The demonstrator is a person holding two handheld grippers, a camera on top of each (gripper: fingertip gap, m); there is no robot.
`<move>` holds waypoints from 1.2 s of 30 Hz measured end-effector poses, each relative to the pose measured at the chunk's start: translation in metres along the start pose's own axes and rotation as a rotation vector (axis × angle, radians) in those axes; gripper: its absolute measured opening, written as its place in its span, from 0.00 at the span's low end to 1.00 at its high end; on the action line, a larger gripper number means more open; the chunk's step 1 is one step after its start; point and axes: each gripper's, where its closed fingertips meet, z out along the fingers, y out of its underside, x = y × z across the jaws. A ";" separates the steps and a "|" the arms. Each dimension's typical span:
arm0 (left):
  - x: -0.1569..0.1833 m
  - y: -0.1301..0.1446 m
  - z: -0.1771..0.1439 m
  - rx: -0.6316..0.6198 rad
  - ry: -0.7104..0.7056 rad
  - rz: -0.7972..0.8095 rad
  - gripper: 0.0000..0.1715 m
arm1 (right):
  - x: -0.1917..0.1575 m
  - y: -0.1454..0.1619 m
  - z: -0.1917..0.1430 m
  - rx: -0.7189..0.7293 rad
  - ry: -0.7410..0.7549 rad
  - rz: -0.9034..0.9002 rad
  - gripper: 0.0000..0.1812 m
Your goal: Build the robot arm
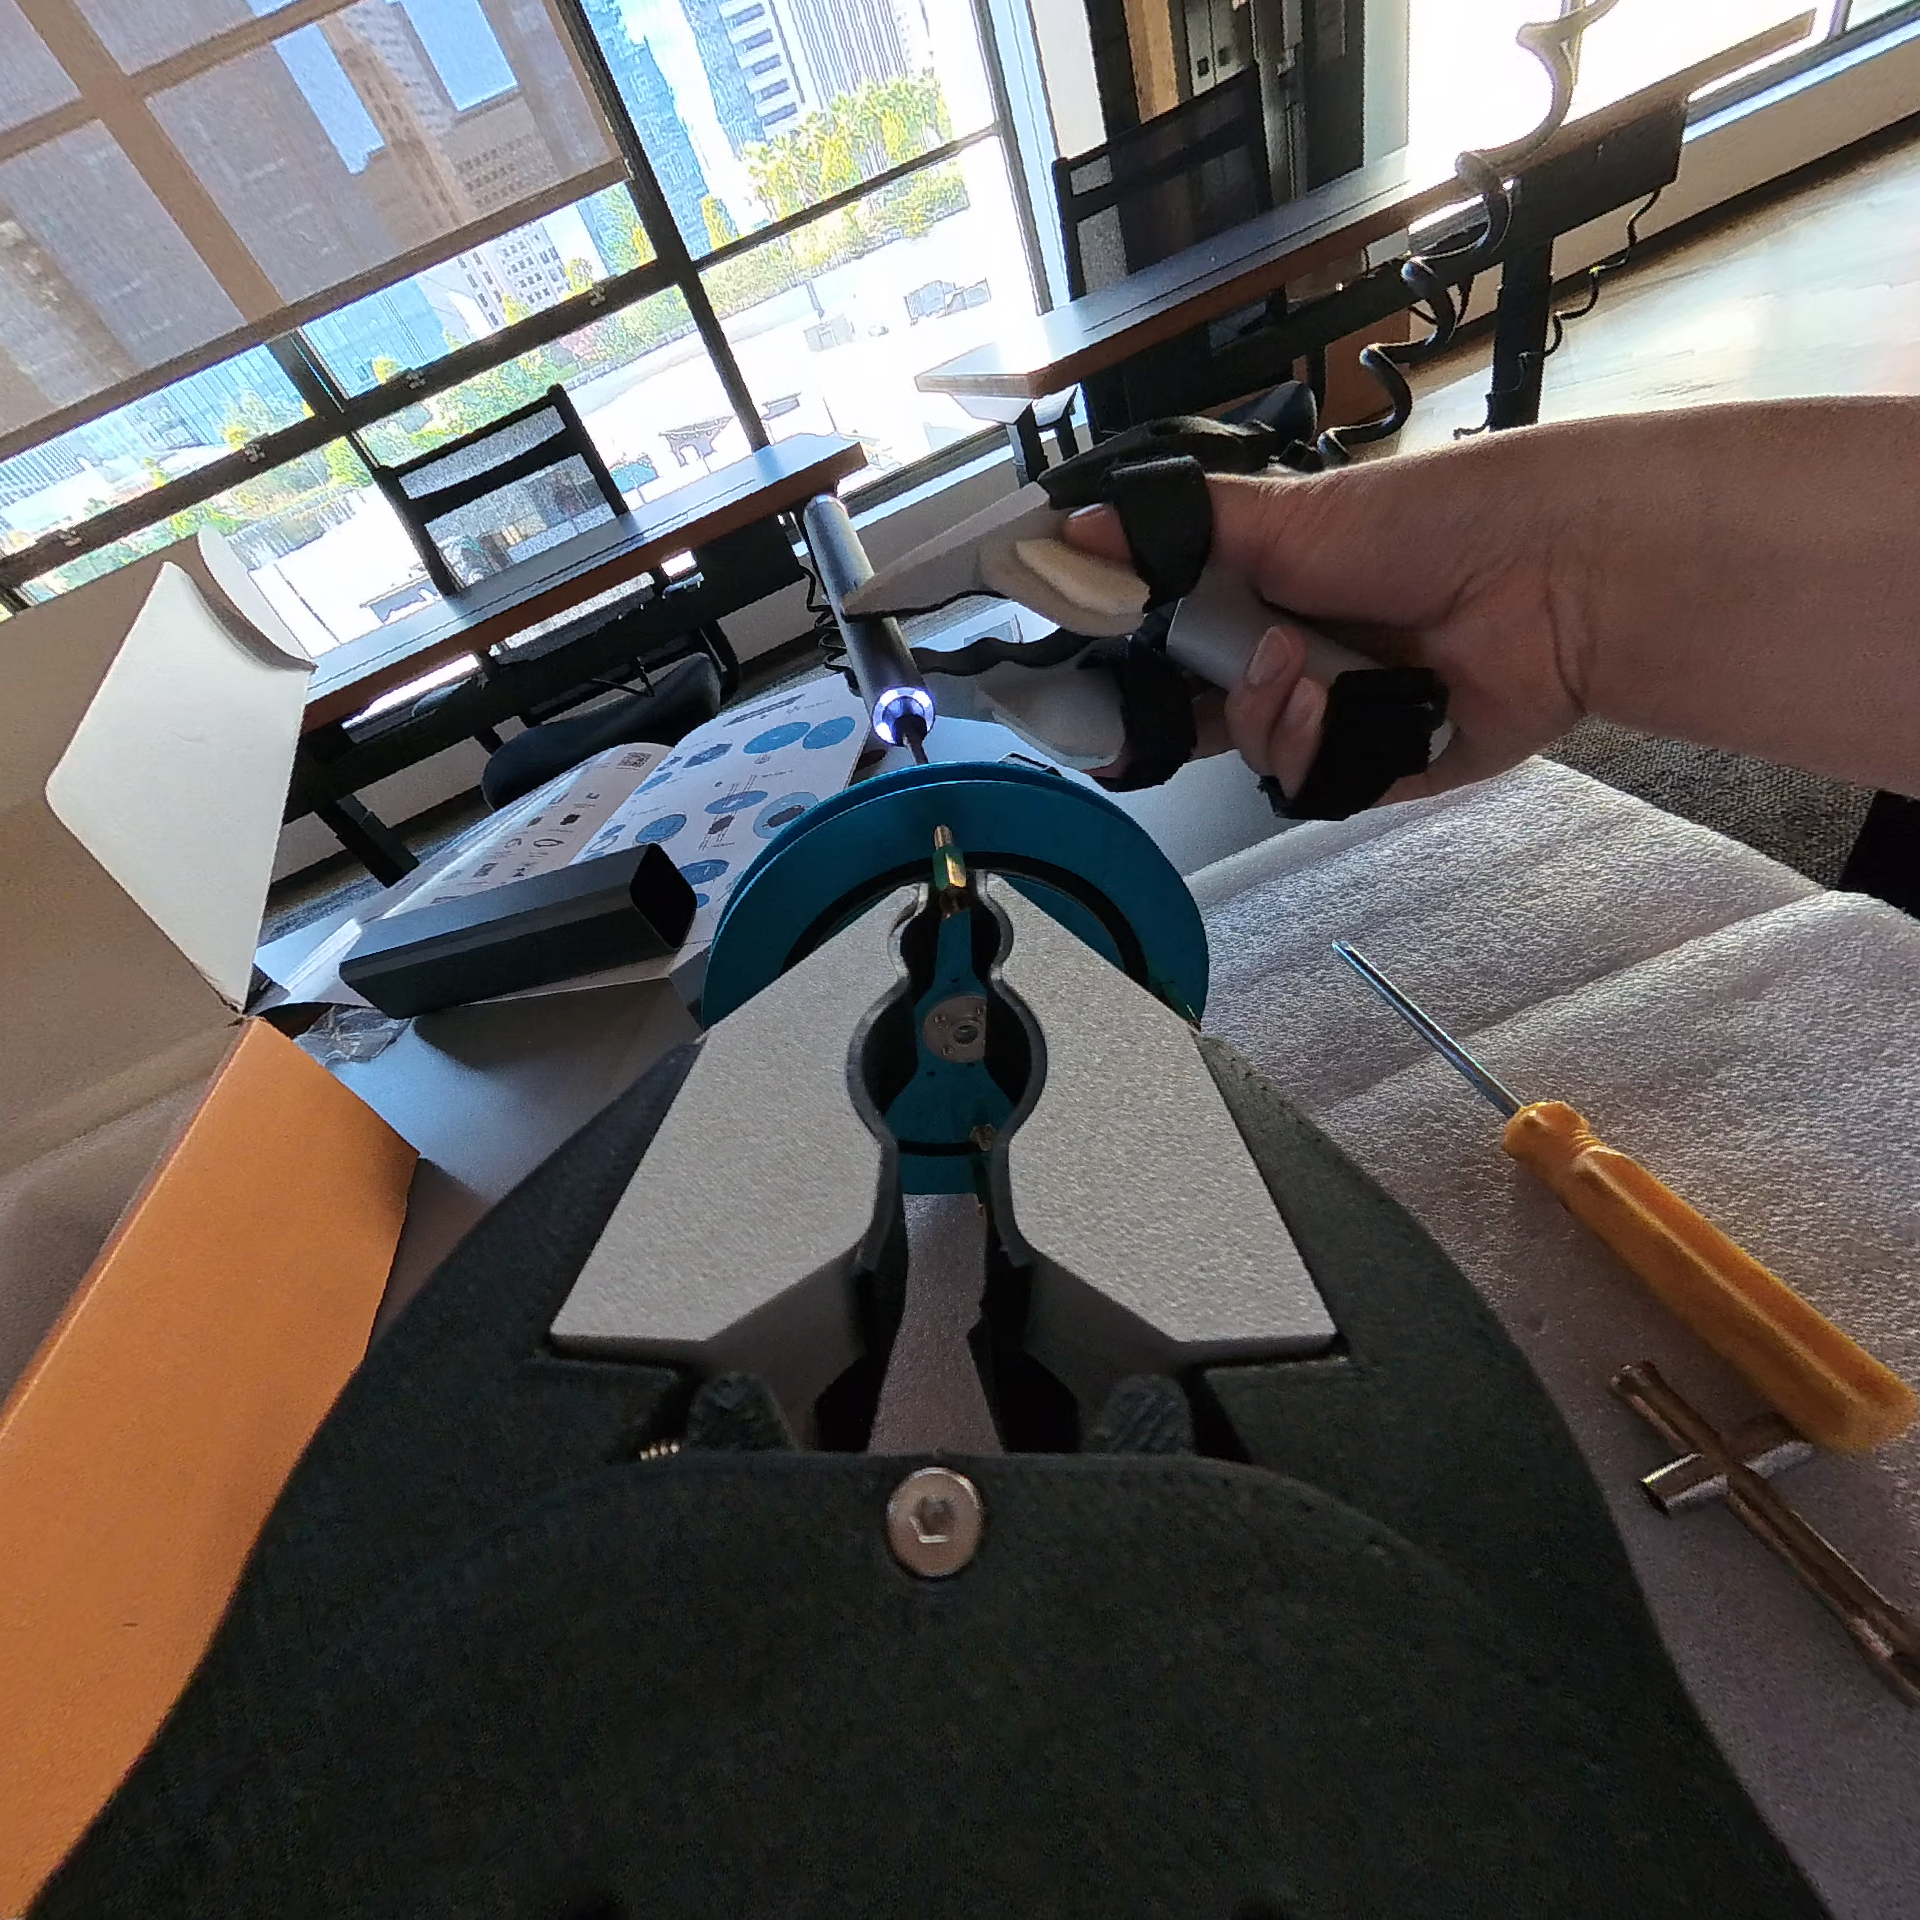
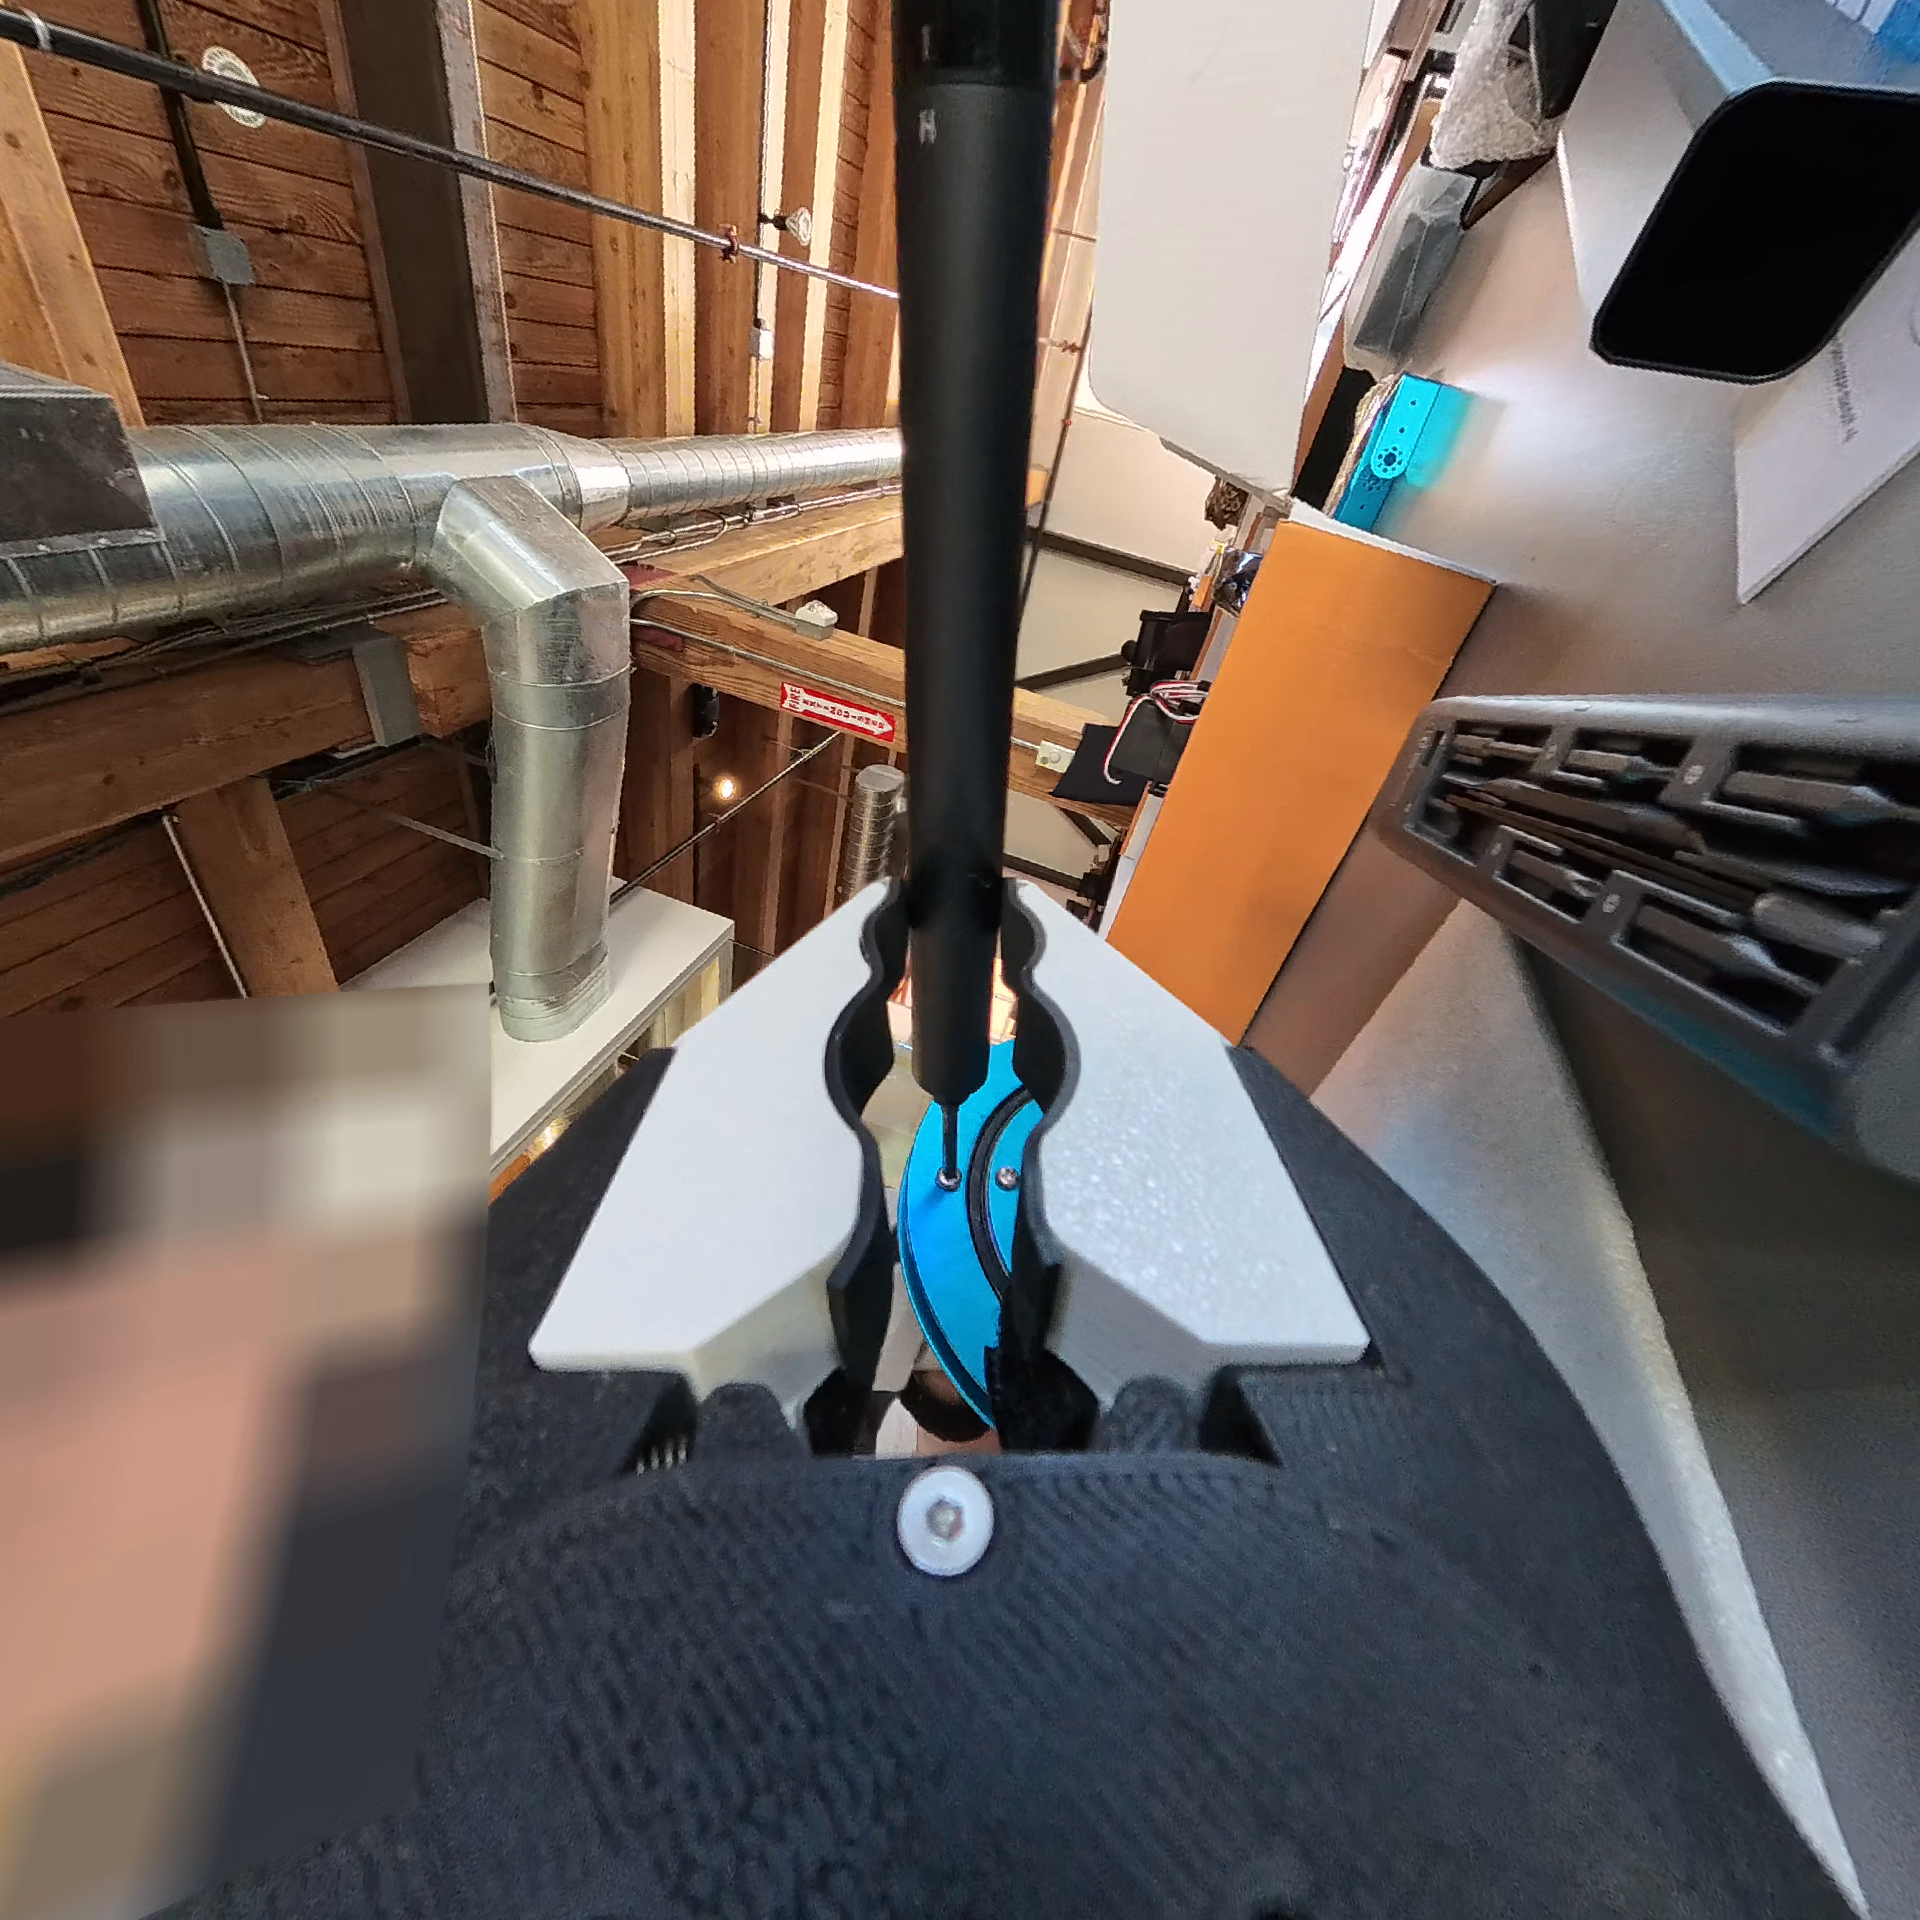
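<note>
My left gripper (image 1: 945, 904) is shut on a blue metal wheel assembly (image 1: 1091, 862) with brass standoffs and holds it upright above the table. My right gripper (image 2: 951, 904) is shut on a dark pen-shaped electric screwdriver (image 2: 951, 520). Its bit rests on a small screw (image 2: 948, 1176) in the blue wheel's face (image 2: 940, 1247). In the left wrist view the screwdriver (image 1: 847, 582) comes in from behind the wheel with its light ring lit. There a person's hand (image 1: 1403, 582) holds the right gripper (image 1: 920, 649).
A yellow-handled screwdriver (image 1: 1683, 1268) and a metal cross wrench (image 1: 1745, 1475) lie on white foam at right. A dark box sleeve (image 1: 520, 925), a printed sheet (image 1: 707, 779) and an open orange box (image 1: 187, 1299) are at left. A tray of bits (image 2: 1662, 862) is nearby. The gap from one gripper's tips to the other's is roughly 11 centimeters.
</note>
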 end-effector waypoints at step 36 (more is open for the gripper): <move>0.003 0.006 -0.017 0.042 0.023 -0.046 0.02 | -0.021 0.006 -0.011 -0.162 0.159 -0.342 0.09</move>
